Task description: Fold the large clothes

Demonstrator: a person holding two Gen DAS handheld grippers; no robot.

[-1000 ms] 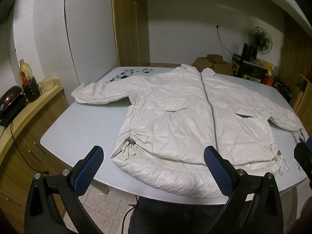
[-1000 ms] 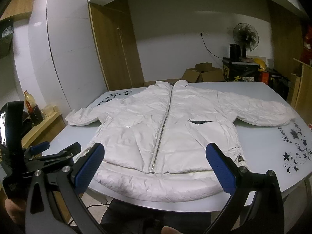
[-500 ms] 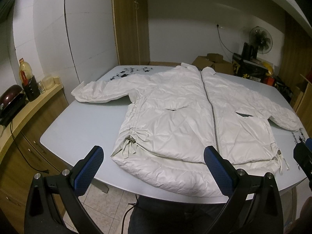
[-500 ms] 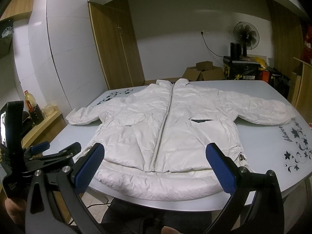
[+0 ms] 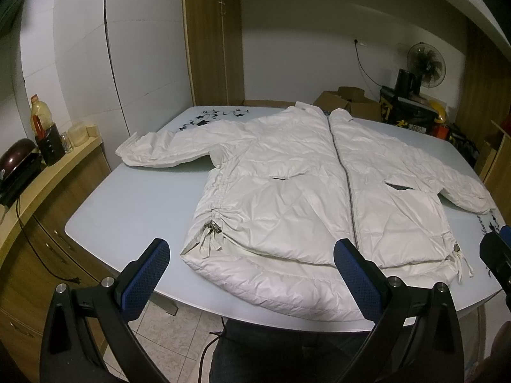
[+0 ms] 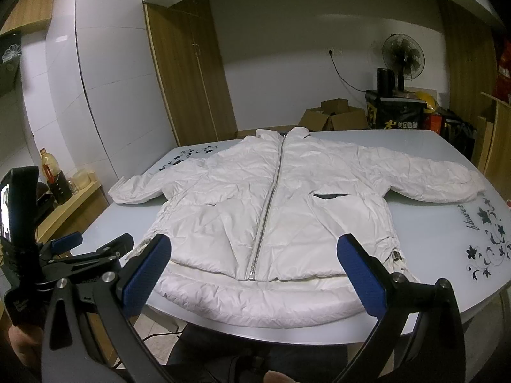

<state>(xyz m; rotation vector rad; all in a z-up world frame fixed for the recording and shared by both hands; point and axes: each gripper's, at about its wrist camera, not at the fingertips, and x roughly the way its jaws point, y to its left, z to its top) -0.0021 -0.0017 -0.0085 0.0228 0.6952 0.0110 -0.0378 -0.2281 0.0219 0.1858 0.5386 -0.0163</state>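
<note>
Left wrist view showed the white jacket (image 5: 306, 198) spread flat and zipped on the worktop (image 5: 127, 210), sleeves out at 9 and 3 o'clock (probably laid ready for folding). Left gripper (image 5: 252, 271) fingers stood wide and empty, hem at 12 o'clock. Right gripper (image 6: 254, 271) hovered likewise, spread wide, holding nothing.

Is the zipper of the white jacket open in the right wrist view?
No, the zipper runs closed from the collar down to the hem of the white jacket, which lies flat on the table.
</note>
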